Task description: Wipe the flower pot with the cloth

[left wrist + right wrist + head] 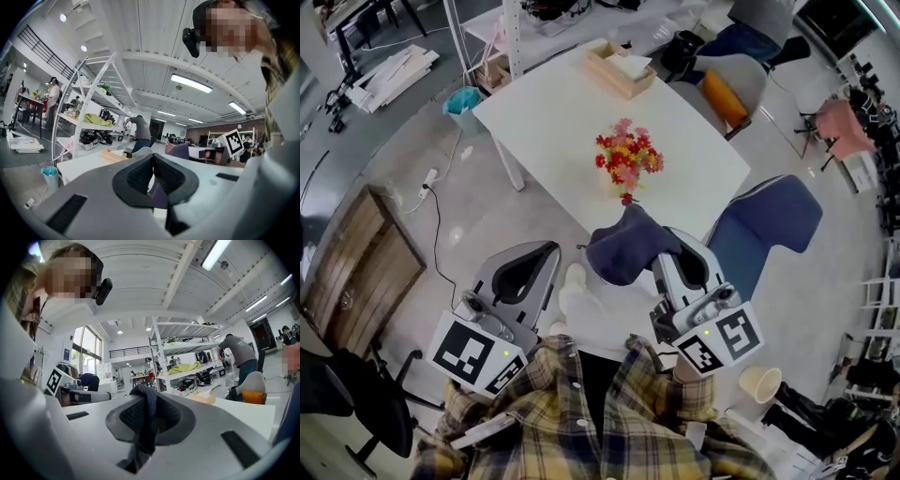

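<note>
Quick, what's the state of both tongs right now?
left tongs: closed, nothing between them.
right tongs: closed on the cloth.

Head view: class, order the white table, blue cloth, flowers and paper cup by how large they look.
1. white table
2. blue cloth, though it is held nearer the camera, so its true size is unsure
3. flowers
4. paper cup

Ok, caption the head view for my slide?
Right gripper holds the dark cloth near the flower pot on the white table.
</note>
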Available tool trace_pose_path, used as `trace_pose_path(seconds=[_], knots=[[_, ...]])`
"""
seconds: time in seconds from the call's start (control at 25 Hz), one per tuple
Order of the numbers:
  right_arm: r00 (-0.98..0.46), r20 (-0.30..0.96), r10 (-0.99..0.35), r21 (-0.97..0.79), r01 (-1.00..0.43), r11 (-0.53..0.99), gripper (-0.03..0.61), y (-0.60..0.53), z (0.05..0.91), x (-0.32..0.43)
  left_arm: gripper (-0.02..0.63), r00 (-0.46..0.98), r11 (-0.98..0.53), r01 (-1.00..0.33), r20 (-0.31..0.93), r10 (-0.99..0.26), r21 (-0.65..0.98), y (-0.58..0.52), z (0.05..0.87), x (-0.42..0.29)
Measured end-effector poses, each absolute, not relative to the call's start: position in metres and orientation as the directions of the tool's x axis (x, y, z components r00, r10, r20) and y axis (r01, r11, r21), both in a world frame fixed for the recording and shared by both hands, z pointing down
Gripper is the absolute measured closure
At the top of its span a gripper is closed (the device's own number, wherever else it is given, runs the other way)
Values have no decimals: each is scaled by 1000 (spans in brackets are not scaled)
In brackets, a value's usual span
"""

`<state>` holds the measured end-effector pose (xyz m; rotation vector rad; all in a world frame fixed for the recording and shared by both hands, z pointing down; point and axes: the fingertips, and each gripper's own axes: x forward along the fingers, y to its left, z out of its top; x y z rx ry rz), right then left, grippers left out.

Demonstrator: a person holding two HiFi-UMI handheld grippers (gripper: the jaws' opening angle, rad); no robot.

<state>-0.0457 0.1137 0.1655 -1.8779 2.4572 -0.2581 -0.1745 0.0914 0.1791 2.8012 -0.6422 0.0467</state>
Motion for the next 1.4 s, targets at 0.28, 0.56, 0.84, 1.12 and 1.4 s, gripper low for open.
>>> trace_pose_path(seconds=[0.28, 0.56, 0.84, 1.12, 1.4], knots=[[-200, 49, -979, -165, -968, 190, 561, 65, 142, 13, 604, 926, -894, -376, 71, -370, 242, 22, 164, -121], [-101, 23, -995, -152, -984, 96, 560, 45, 126, 70, 604, 950, -914, -311, 47, -309, 262, -21, 164, -75], [61, 46, -997, -145, -987, -67, 560, 53, 124, 111, 604, 973, -930, -229, 48, -225, 287, -49, 172, -42], [200, 85, -976, -155, -965, -211, 560, 55, 135, 138, 604, 978, -941, -202, 111, -177, 272, -79, 191, -29], [199, 220, -955, -191, -951, -242, 561, 47, 194, 149, 604, 968, -925, -220, 184, -169, 310, -91, 235, -27]])
